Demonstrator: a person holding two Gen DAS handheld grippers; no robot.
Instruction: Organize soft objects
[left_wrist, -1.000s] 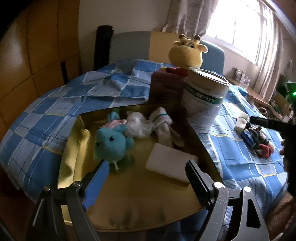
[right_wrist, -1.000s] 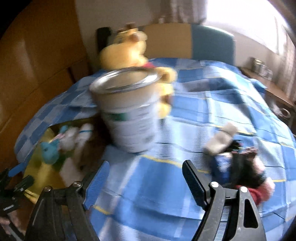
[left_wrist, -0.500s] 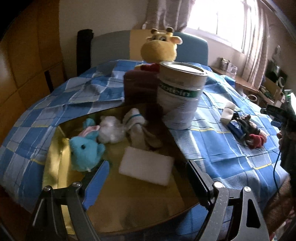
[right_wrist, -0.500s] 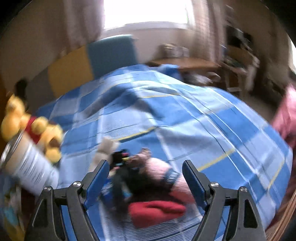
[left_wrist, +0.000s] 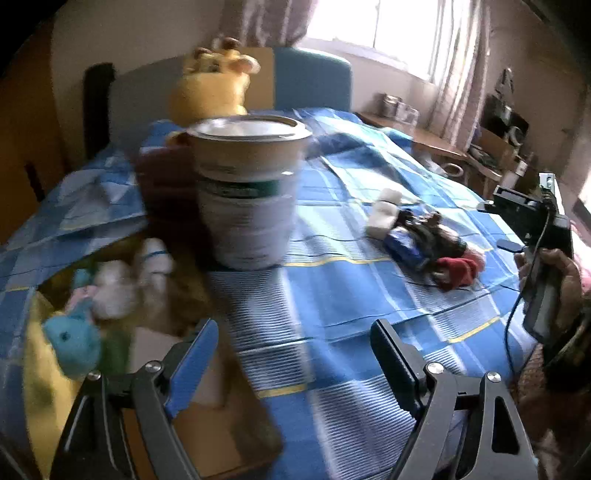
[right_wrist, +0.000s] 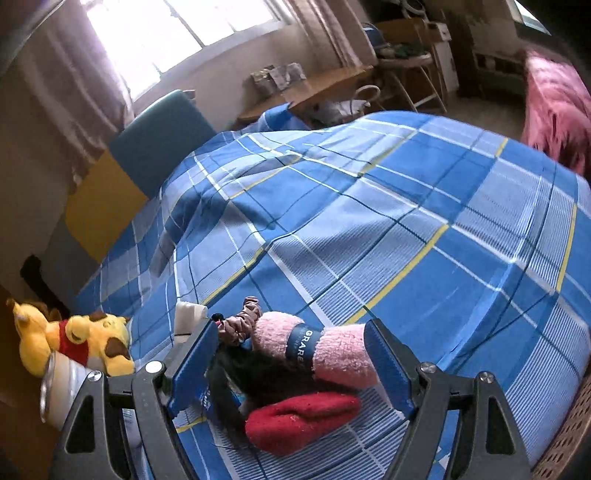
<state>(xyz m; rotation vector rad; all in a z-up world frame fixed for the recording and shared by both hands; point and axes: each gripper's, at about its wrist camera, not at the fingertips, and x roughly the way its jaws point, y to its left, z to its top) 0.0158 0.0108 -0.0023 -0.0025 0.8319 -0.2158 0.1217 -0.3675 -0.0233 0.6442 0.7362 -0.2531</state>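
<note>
Pink rolled sock (right_wrist: 325, 350) is lying between the right gripper (right_wrist: 291, 358)'s released fingers, ready for grasping; left gripper (left_wrist: 295, 350) is hovering released.

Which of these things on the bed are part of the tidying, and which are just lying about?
Part of the job:
- pink rolled sock
- red sock
- brown scrunchie
- teal plush in the yellow tray
- open right gripper around the pile

Just lying about:
- big tin can
- yellow bear plush
- blue plaid bedspread
</note>
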